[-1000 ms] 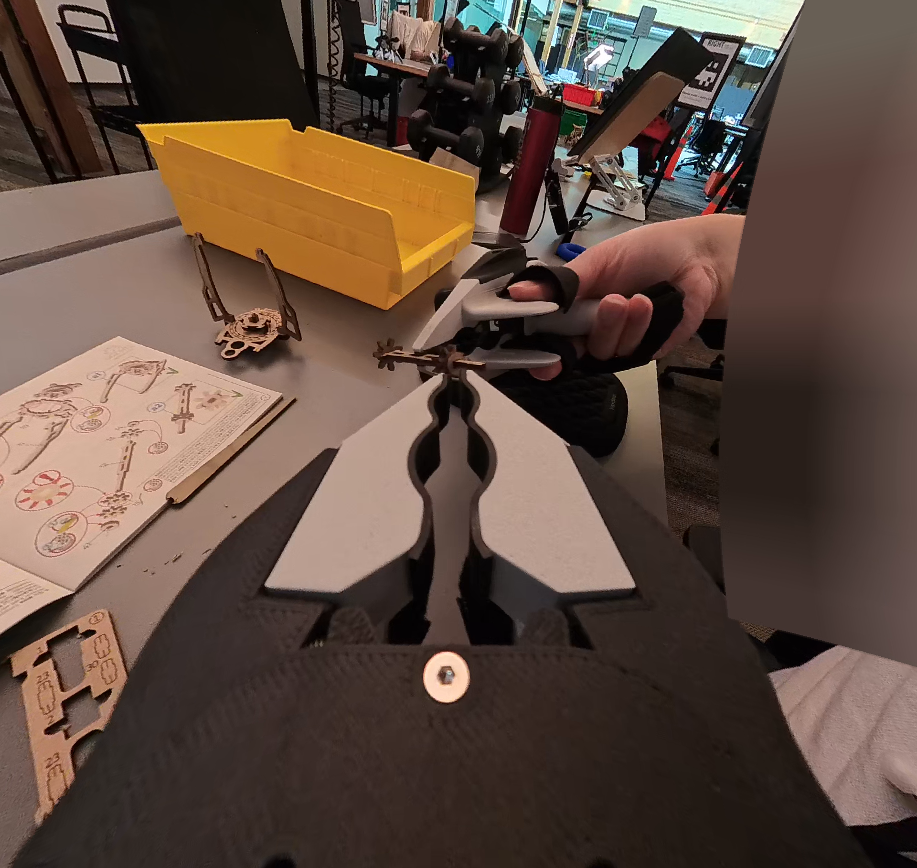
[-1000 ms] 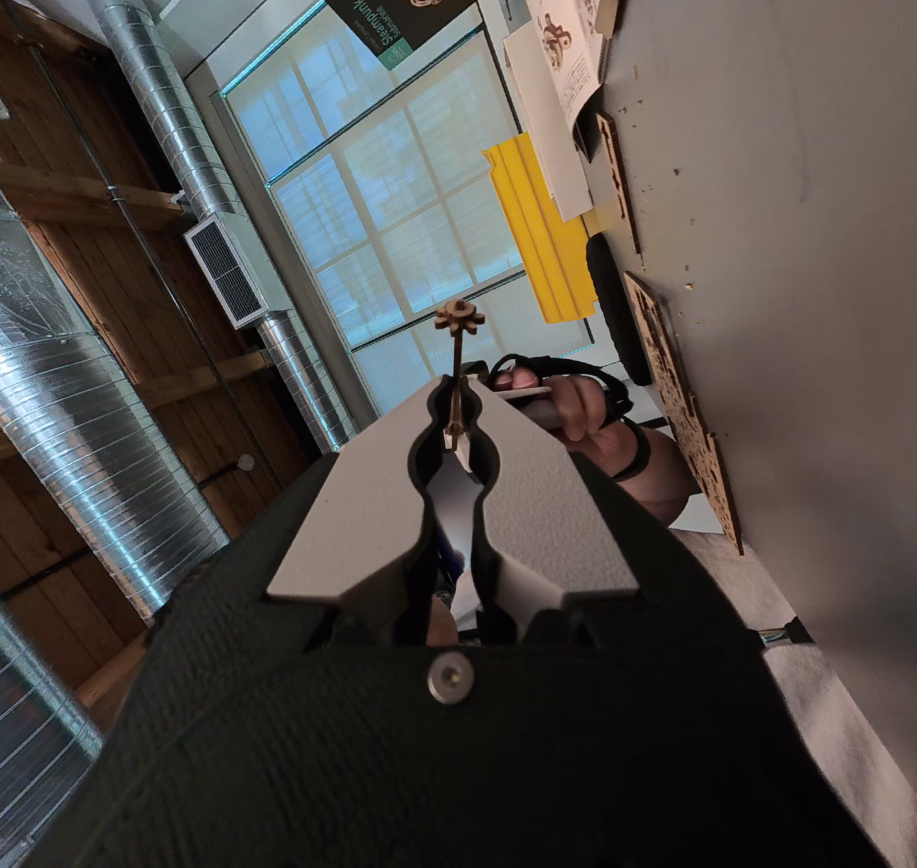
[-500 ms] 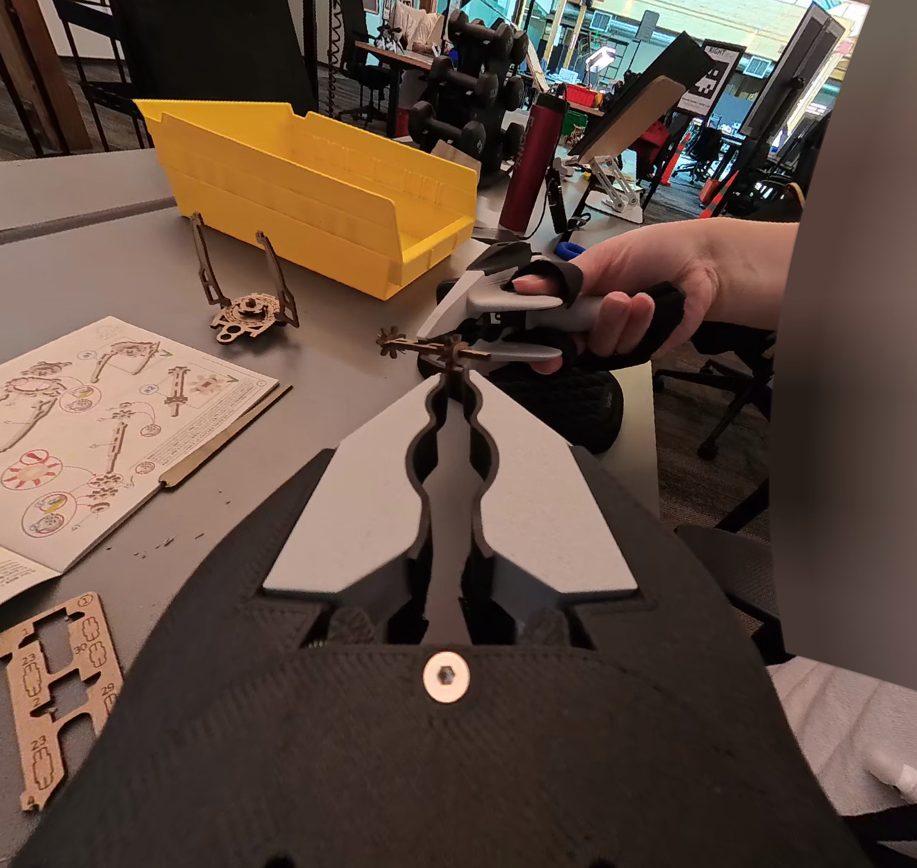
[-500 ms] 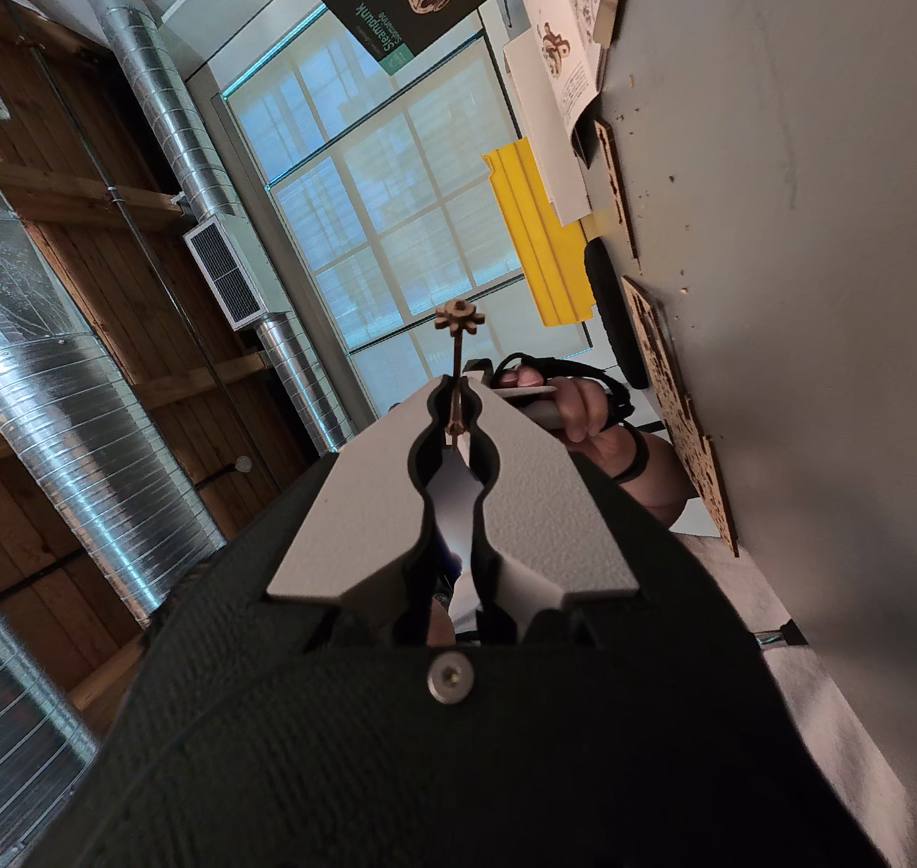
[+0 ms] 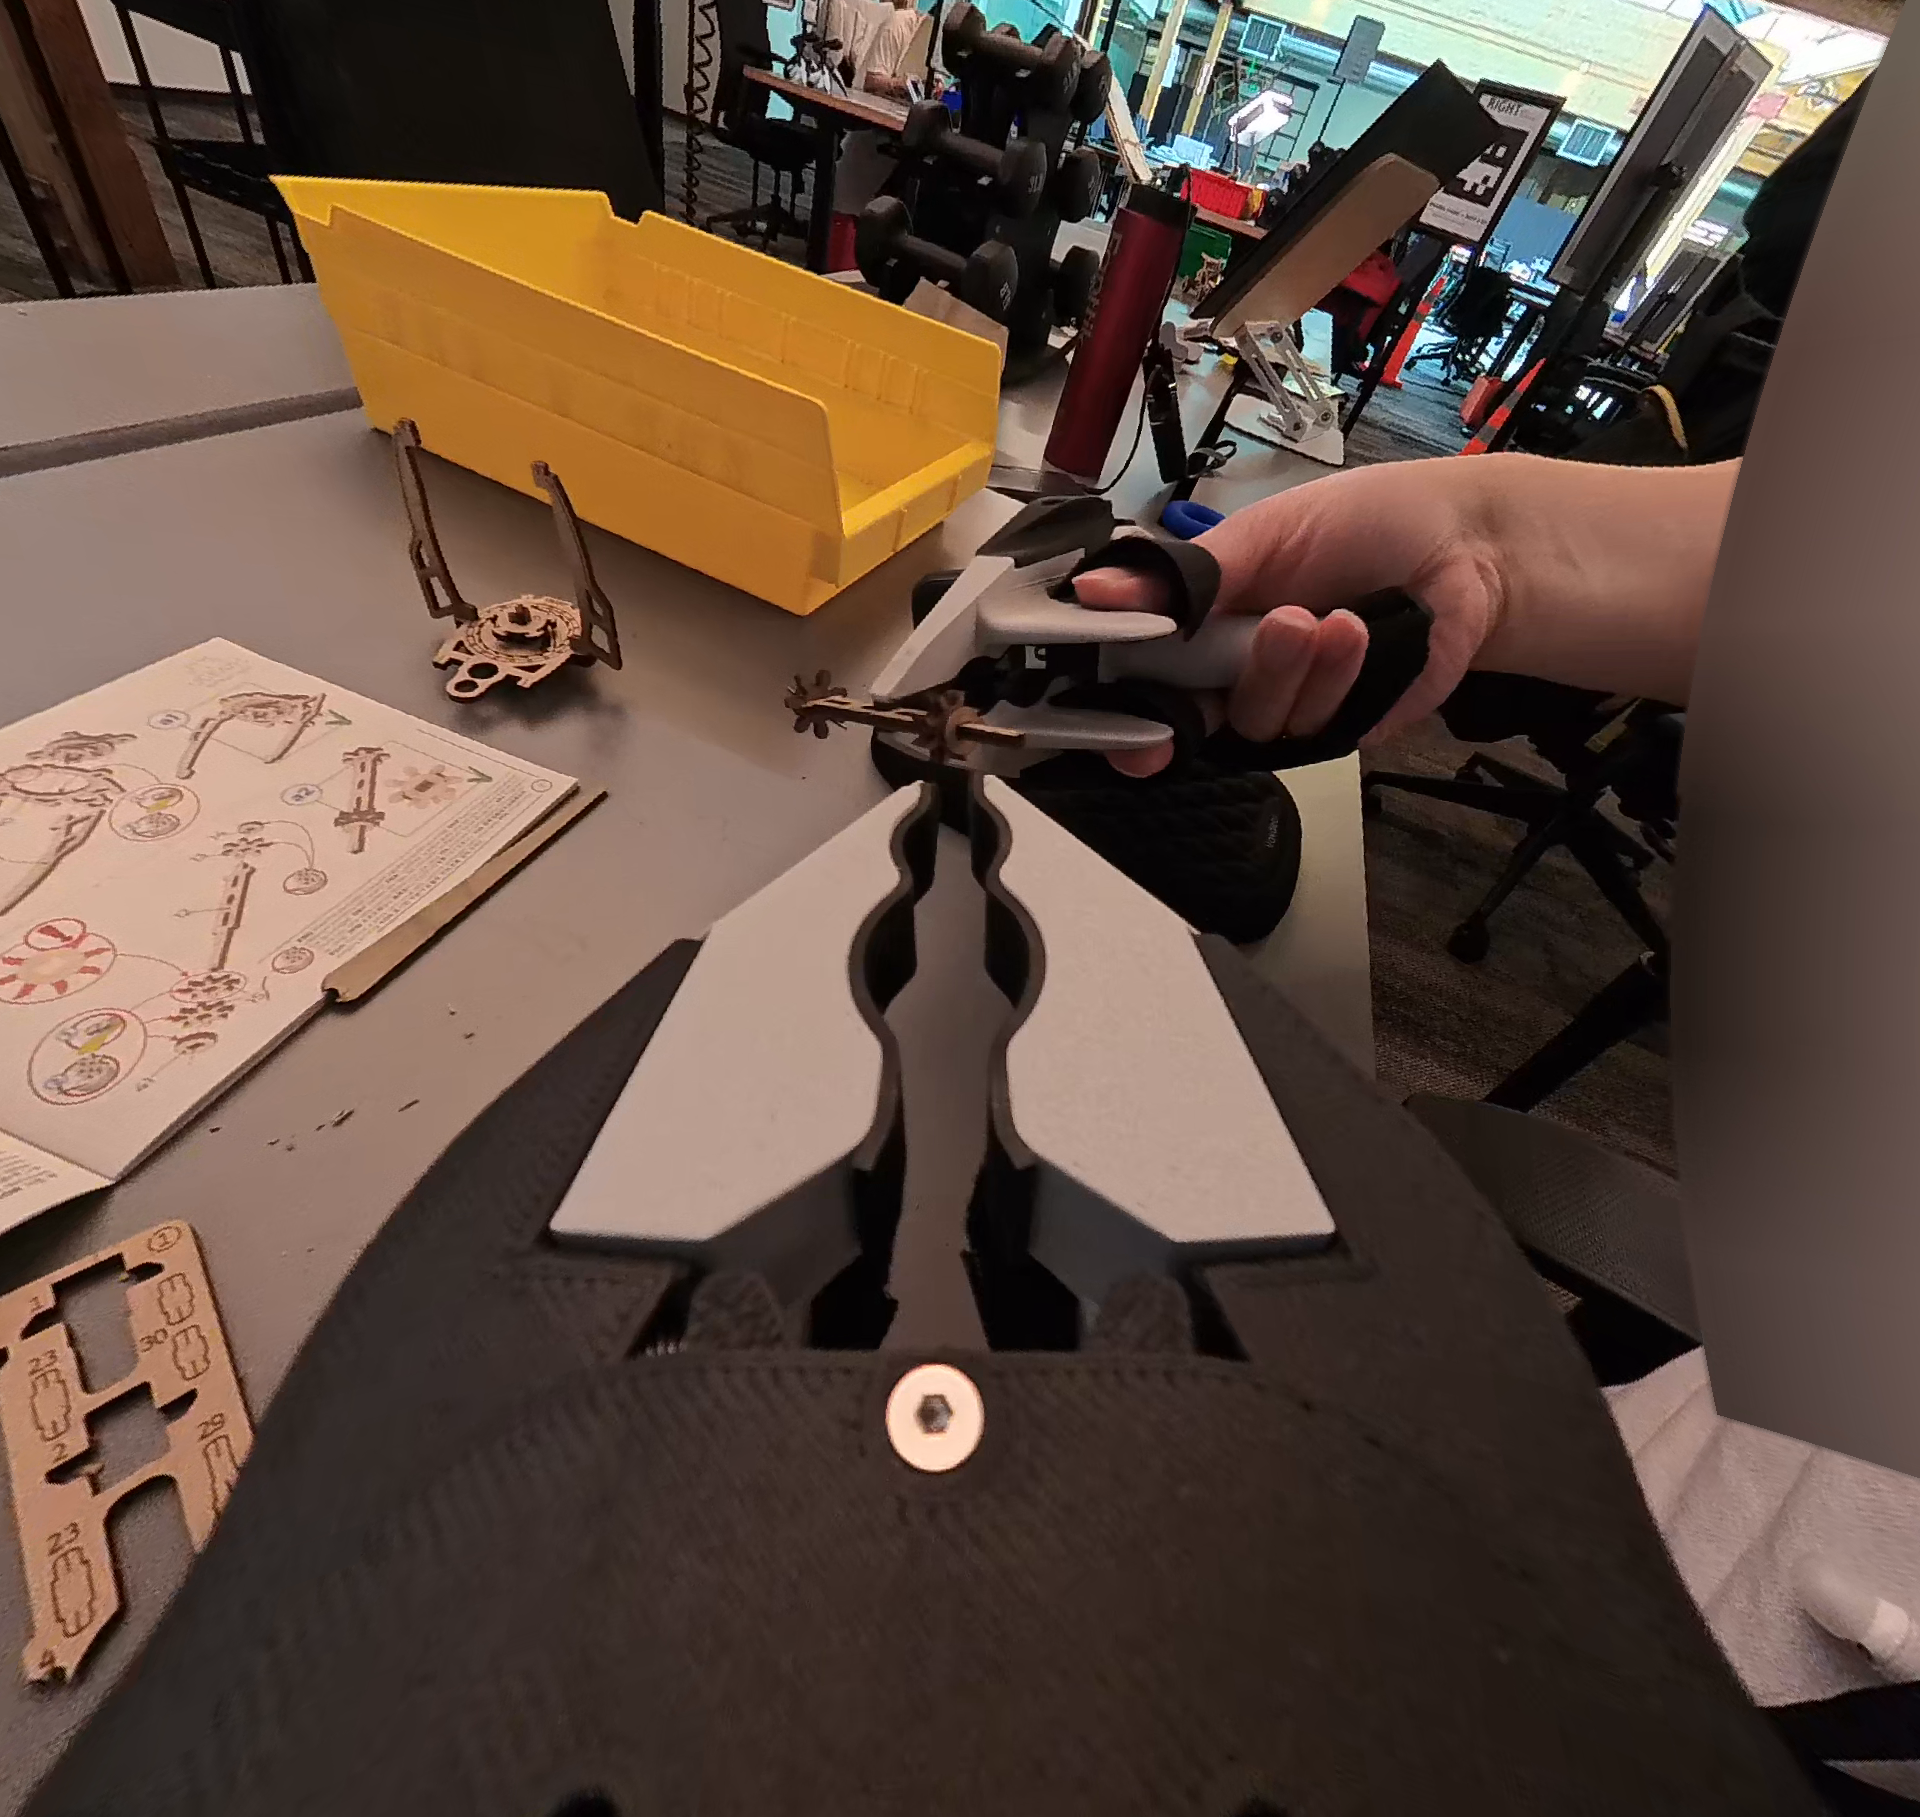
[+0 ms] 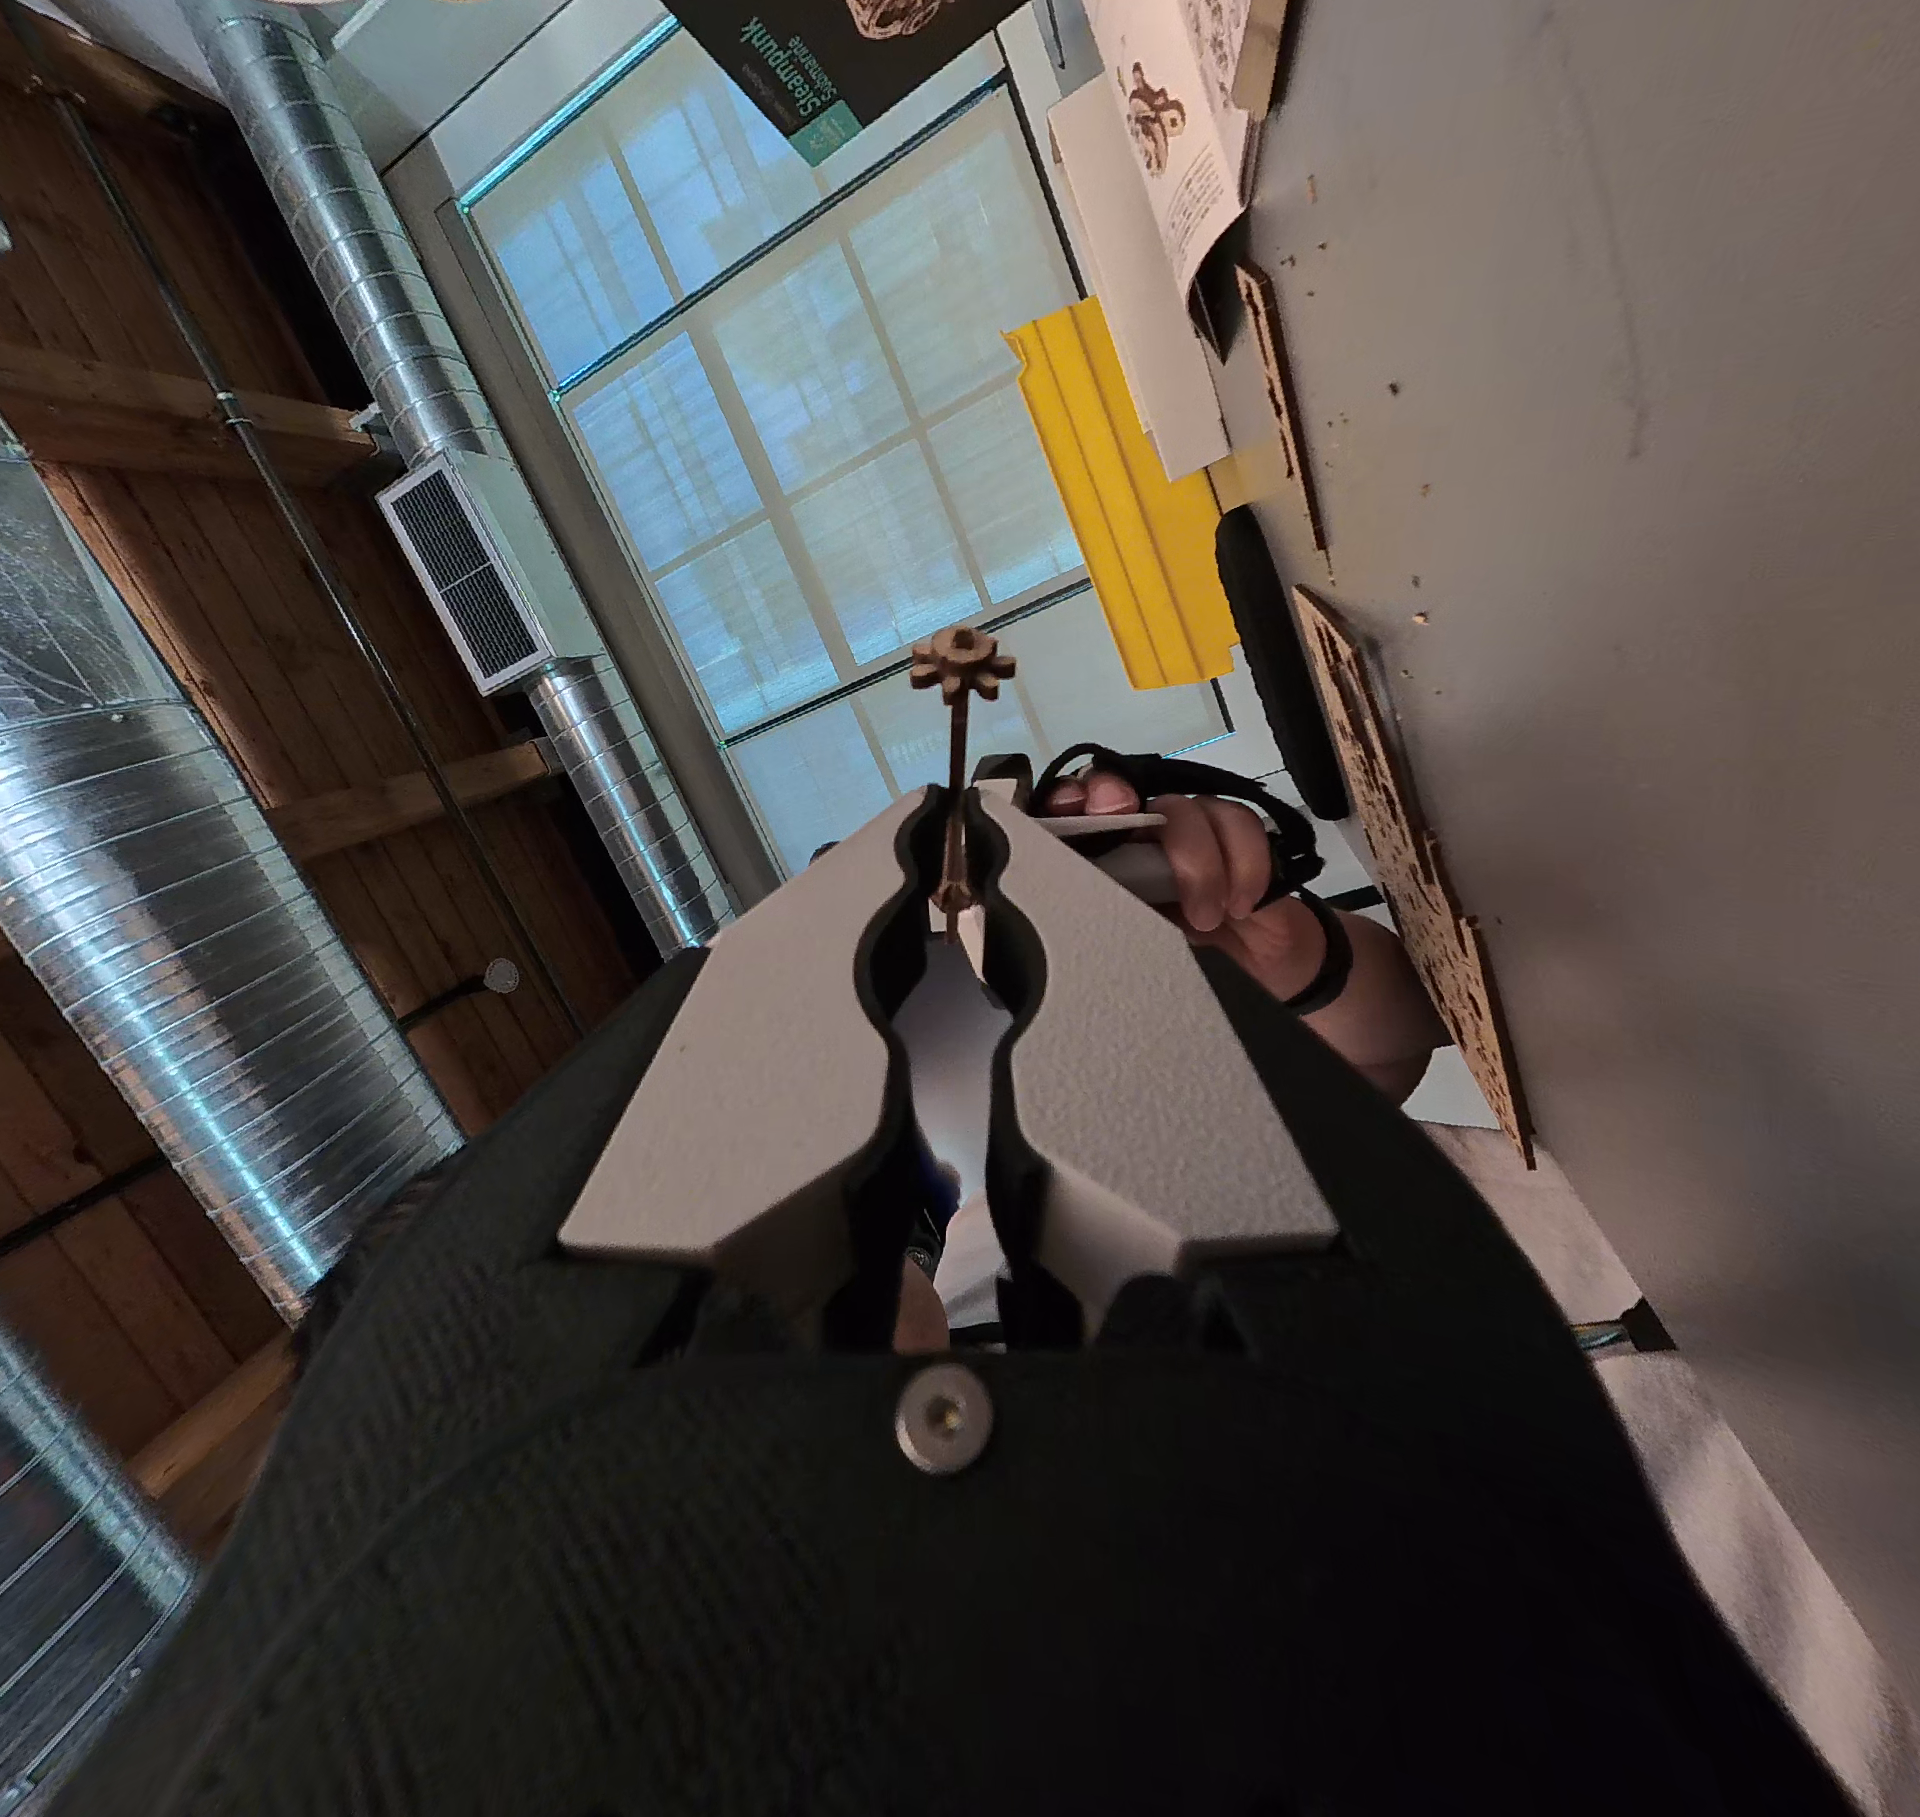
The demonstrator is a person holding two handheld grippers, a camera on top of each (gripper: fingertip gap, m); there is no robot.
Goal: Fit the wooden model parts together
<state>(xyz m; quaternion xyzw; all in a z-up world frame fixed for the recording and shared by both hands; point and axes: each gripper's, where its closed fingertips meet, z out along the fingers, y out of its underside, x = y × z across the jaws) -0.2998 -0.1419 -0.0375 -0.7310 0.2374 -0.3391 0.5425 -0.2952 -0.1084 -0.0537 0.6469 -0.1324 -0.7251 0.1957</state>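
Nearest the left wrist camera, the left tool (image 5: 948,793) is pointing forward with its jaws drawn almost together; their tips are reaching a small gear (image 5: 943,725) on the wooden axle (image 5: 902,716), but whether they are pinching it or merely touching cannot be told. Beside it on the grey table (image 5: 665,832), a cut-out wooden sheet (image 5: 99,1424) is lying at the near left edge, and an instruction booklet (image 5: 208,874) is lying open just beyond, with a thin flat stick (image 5: 457,900) along its right side. Just past the left tool's tips, the right tool (image 6: 948,811) is coming in sideways in a person's hand (image 5: 1340,604), clamping the wooden axle, which is hanging in the air above the table with a toothed gear (image 6: 961,664) on its free end. Farther back, a partly built wooden model (image 5: 509,614) is standing with two upright arms, and a yellow bin (image 5: 644,354) is sitting behind it.
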